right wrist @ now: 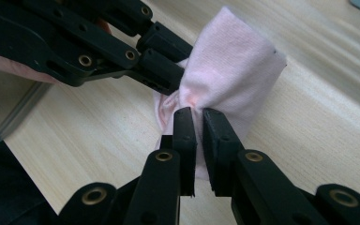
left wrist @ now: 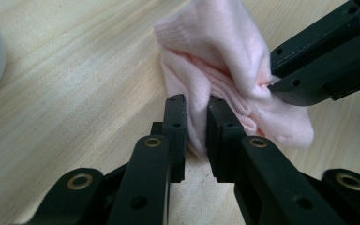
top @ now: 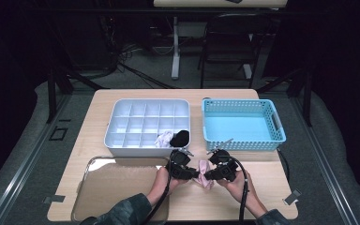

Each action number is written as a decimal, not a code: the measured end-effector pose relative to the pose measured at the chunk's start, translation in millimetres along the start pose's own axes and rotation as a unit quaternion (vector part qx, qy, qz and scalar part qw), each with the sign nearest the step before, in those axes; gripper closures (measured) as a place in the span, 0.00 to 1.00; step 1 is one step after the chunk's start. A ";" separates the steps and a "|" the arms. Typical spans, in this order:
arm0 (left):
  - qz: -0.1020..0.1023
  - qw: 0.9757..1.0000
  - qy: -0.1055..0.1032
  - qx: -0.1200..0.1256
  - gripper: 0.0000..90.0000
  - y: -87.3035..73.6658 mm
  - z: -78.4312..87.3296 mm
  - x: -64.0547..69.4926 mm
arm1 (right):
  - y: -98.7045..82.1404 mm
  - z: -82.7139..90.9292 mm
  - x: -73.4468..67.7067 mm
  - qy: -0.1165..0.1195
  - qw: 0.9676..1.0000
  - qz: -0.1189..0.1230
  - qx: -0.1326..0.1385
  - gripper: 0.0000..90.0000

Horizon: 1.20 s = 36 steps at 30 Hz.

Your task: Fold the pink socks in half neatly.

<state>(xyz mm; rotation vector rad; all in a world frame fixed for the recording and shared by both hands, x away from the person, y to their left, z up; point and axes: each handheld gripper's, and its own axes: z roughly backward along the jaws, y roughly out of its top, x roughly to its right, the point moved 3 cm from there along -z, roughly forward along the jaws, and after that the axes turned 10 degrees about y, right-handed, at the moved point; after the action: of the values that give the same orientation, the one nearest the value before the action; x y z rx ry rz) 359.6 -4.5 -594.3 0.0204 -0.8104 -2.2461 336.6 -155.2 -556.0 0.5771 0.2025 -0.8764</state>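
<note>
A pink cloth (top: 205, 173) lies bunched on the wooden table near its front edge, and both grippers hold it. My left gripper (top: 196, 172) comes in from the left, shut on a fold of the cloth (left wrist: 225, 56); in the left gripper view its own jaws (left wrist: 197, 108) pinch the near edge. My right gripper (top: 208, 175) comes from the right and is shut on the cloth (right wrist: 234, 70) too, with its jaws (right wrist: 199, 117) nipping a gathered fold. Each gripper view also shows the other gripper biting the same cloth, the right gripper (left wrist: 272, 86) and the left gripper (right wrist: 173, 79).
A white divided box (top: 117, 126) stands behind the grippers; its front right compartments hold a pale rolled cloth (top: 164, 139) and a black one (top: 180, 138). A blue basket (top: 276, 126) stands at the back right. A shiny tray (top: 89, 187) lies front left.
</note>
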 end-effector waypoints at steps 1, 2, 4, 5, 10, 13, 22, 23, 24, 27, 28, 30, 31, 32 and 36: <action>0.003 1.000 0.000 -0.004 0.82 0.6 1.7 -1.6 | -0.6 -0.9 1.5 -0.002 1.000 0.002 -0.002 0.92; 0.003 1.000 0.000 -0.004 0.79 0.6 1.7 -1.6 | -0.6 -1.1 1.5 -0.001 1.000 0.004 -0.006 0.92; 0.008 1.000 -0.001 -0.005 0.73 1.2 4.8 -4.7 | -0.6 -2.5 0.4 0.005 1.000 0.000 -0.003 0.92; 0.009 1.000 -0.002 -0.001 0.71 2.2 7.0 -6.0 | -0.7 -2.1 1.2 -0.004 1.000 0.006 -0.012 0.92; 0.023 1.000 0.002 0.022 0.59 10.0 20.7 -6.8 | -0.7 -5.7 0.2 -0.006 1.000 0.006 -0.013 0.91; 0.030 0.999 -0.003 0.031 0.54 15.1 24.3 -4.9 | -0.6 -7.7 -0.6 -0.003 1.000 -0.001 -0.006 0.90; 0.035 0.999 -0.003 0.006 0.52 24.0 -0.4 -1.7 | -2.2 -11.9 -3.8 -0.016 1.000 -0.007 -0.013 0.87; 0.035 0.999 -0.003 0.006 0.52 24.0 -0.4 -1.7 | -2.2 -11.9 -3.8 -0.016 1.000 -0.007 -0.013 0.87; 0.024 1.000 0.000 -0.003 0.53 24.1 -4.4 -0.6 | -2.7 -11.3 -3.5 -0.021 1.000 -0.006 -0.018 0.86; 0.022 1.000 -0.006 -0.007 0.57 23.7 -7.8 -0.4 | -4.1 -10.6 -2.6 -0.021 1.000 -0.012 -0.018 0.82; 0.020 1.000 -0.009 -0.012 0.57 23.3 -9.2 -0.2 | -4.9 -9.7 -1.9 -0.016 1.000 -0.015 -0.018 0.79; 0.009 1.000 -0.007 -0.014 0.62 22.6 -10.6 1.7 | -9.7 -4.4 -1.1 -0.015 0.999 -0.016 -0.025 0.75; -0.002 1.000 -0.004 -0.013 0.64 22.6 -11.2 4.3 | -11.3 -2.3 -0.8 -0.011 1.000 -0.021 -0.018 0.72; -0.005 1.000 -0.004 -0.011 0.65 22.7 -11.3 5.8 | -12.3 2.8 1.0 -0.008 1.000 -0.019 -0.021 0.69; -0.018 1.000 -0.018 -0.018 0.70 22.4 -12.0 5.1 | -17.5 21.5 13.7 -0.009 1.000 -0.026 0.004 0.59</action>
<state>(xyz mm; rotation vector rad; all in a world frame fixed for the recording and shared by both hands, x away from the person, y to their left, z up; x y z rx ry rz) 373.1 -26.3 -590.3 -0.0226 -0.7946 -2.3002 330.4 -184.9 -550.4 0.5738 0.1981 -0.9319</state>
